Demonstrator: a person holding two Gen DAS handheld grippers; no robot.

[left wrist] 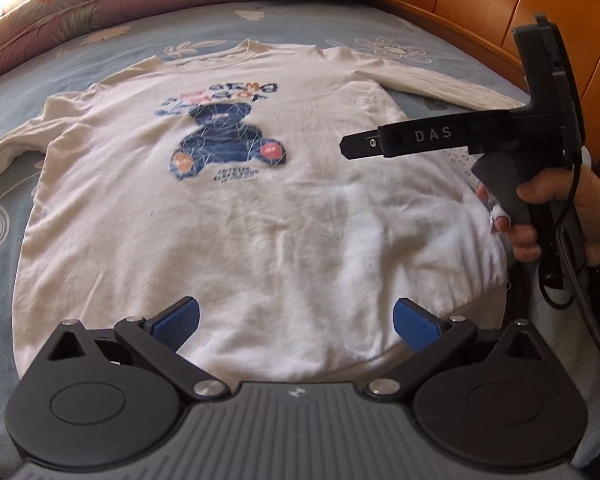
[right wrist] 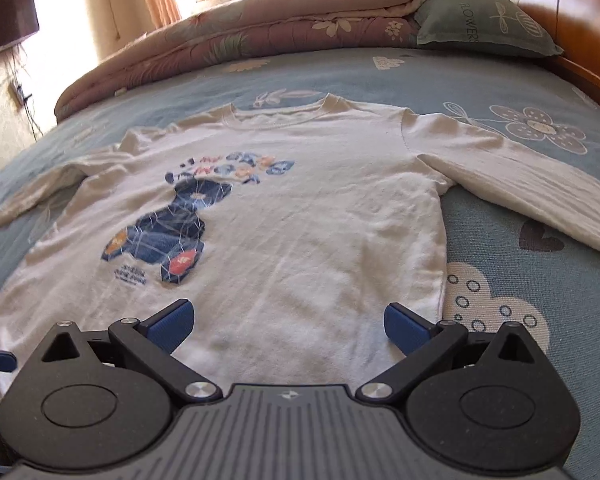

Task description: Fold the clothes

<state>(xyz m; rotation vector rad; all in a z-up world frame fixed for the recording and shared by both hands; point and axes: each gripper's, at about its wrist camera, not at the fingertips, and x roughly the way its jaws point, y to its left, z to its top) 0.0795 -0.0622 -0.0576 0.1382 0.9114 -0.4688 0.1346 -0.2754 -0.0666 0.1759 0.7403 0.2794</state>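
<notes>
A white long-sleeved shirt [right wrist: 300, 216] with a bear print lies flat, front up, on the blue flowered bed [right wrist: 520, 288], both sleeves spread out to the sides. The left claw [left wrist: 296, 326] and the right claw [right wrist: 288, 326] hang over the hem, each with its blue pads wide apart and holding nothing. To start well, I judge each claw should pinch a sleeve [right wrist: 520, 184] near the cuff, lift little, and lay it straight across the chest without dragging the body

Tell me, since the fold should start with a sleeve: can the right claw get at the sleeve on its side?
Probably yes. The right claw is open above the shirt's lower body, and the right sleeve lies spread flat on the bedsheet with nothing over it.
</notes>
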